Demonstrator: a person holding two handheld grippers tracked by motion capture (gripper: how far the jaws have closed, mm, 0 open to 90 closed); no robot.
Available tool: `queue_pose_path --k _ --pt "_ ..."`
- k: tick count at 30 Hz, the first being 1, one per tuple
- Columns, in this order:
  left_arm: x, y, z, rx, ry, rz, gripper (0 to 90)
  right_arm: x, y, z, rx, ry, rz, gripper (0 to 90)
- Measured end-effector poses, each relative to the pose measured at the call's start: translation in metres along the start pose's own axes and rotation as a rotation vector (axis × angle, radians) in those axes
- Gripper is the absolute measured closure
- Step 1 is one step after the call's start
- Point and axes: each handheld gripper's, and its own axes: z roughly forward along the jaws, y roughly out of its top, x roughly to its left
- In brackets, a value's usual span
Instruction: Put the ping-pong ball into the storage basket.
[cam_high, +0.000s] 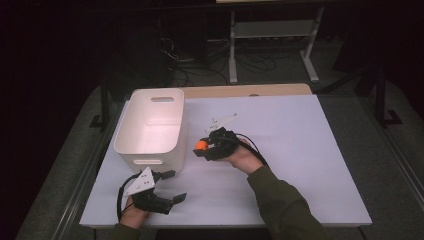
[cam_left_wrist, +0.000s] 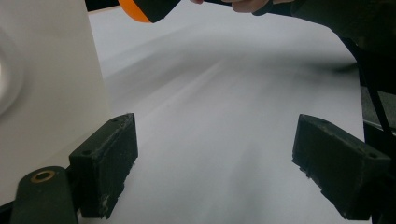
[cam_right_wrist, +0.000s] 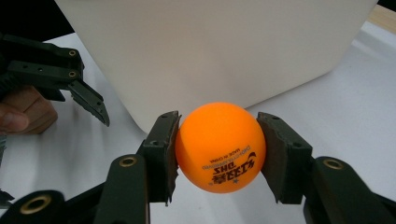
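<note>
Jaws of the right gripper (cam_right_wrist: 217, 154) are clamped on the orange ball (cam_right_wrist: 219, 145), one pad on each side at its widest part, so it cannot roll free; just beyond their tips stands the white bin (cam_high: 150, 125), probably the ball's destination, its rim higher than the ball; the left gripper (cam_left_wrist: 215, 158) rests near the bin's wall, jaws wide apart with bare table (cam_left_wrist: 224, 116) between them.

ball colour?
Orange ball with dark print, clearest in the right gripper view.
</note>
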Motion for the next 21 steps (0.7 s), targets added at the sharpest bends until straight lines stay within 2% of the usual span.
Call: queue_pose_path --k 21 --pt "0.000 0.000 0.000 0.000 0.000 -0.001 14.0 0.002 0.017 -0.016 -0.017 -0.010 -0.018 49.5"
